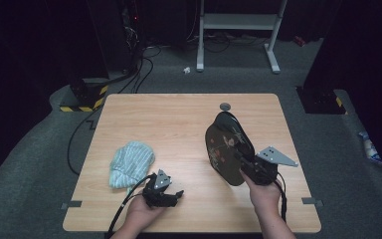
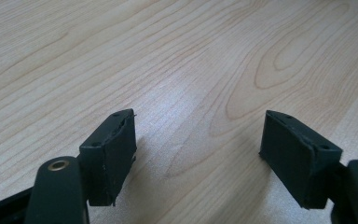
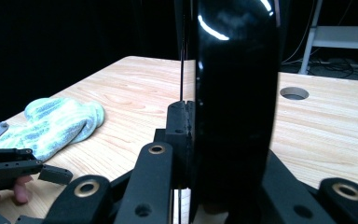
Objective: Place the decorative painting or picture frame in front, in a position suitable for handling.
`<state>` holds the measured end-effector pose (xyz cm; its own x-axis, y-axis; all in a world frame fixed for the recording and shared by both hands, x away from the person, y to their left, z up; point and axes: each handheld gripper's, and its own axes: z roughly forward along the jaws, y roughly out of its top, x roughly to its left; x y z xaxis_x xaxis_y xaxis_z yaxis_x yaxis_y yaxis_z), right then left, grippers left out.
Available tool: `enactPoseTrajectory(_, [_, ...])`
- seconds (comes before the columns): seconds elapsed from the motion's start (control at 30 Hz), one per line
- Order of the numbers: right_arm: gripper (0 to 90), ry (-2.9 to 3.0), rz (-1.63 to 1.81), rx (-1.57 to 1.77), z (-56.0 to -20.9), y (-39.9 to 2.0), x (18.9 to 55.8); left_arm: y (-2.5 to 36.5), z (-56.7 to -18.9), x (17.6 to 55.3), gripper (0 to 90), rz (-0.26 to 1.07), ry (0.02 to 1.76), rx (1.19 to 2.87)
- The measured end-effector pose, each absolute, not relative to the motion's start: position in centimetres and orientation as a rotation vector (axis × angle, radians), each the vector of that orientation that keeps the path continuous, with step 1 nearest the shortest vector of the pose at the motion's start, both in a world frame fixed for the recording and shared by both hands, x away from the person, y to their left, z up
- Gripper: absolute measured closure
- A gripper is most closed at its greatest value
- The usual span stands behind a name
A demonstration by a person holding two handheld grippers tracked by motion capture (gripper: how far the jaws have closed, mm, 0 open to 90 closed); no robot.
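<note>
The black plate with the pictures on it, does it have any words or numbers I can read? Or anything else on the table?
No readable text anywhere.
black plate: a pale painted pattern, no letters.
striped cloth: stripes, no label visible.
table: bare wood grain, no writing.

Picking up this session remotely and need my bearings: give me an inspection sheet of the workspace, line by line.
Surface: light wooden table, round grommet hole near the far edge.
Job's things: black decorated dish held on edge; striped green-white cloth crumpled at the left.
Clutter: nothing seen.
Grippers: right gripper shut on the dish's rim; left gripper open, nothing between the jaws, low over bare wood.
Cables: left gripper's cable trails off the near edge; black cables on the floor.
Surroundings: grey carpet, white stand, hazard-striped base.
</note>
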<state>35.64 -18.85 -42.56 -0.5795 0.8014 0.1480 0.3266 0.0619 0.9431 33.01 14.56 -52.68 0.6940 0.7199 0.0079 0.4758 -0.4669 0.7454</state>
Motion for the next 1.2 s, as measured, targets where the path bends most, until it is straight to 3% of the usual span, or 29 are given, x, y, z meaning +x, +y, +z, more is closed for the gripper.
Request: enactPoseTrajectory(1.2, [79.7, 1.898, 1.567, 1.149, -44.3, -20.6, 33.9, 14.5, -52.7, 33.0, 26.6, 0.416, 0.919, 2.145])
